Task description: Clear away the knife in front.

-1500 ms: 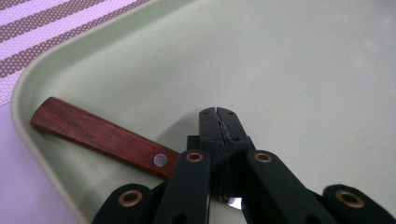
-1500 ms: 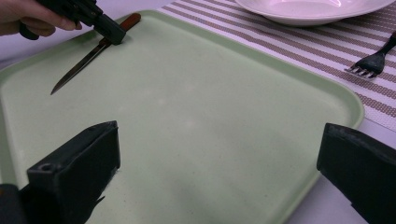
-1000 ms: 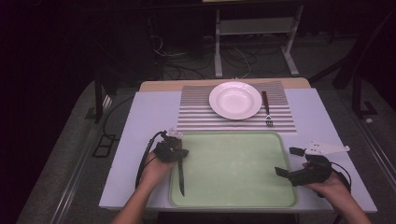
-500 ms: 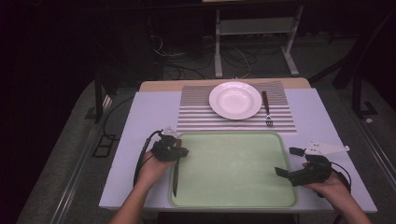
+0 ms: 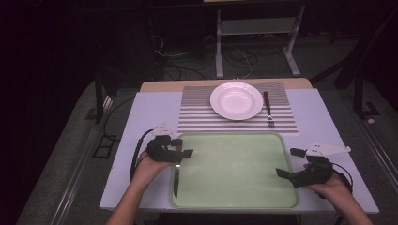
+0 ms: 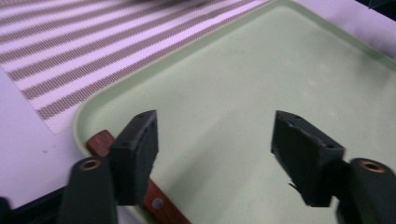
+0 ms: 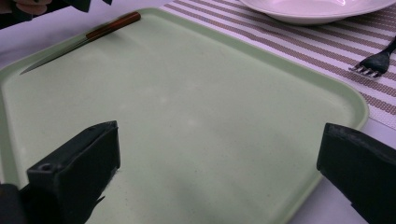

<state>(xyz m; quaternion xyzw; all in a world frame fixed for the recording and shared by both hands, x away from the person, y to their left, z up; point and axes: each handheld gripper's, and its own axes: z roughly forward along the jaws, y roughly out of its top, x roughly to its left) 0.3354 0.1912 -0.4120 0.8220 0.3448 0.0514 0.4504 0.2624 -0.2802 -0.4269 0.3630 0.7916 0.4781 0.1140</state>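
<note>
Knife (image 5: 176, 177) lying on tray (image 5: 234, 140) left edge | L hand-held gripper (image 5: 182, 147) jaws just opening, releasing it | R hand-held gripper (image 5: 291, 162) wide, empty | next: pulling L clear.

One knife (image 5: 176, 177) just under your left gripper (image 5: 180, 153), one green tray (image 5: 244, 206) between your two grippers, one white plate (image 5: 236, 101), one fork (image 5: 268, 110), one striped placemat (image 5: 197, 117) beyond them.

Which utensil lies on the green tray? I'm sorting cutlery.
The wooden-handled knife, along the tray's left edge; the fork lies on the striped placemat.
</note>
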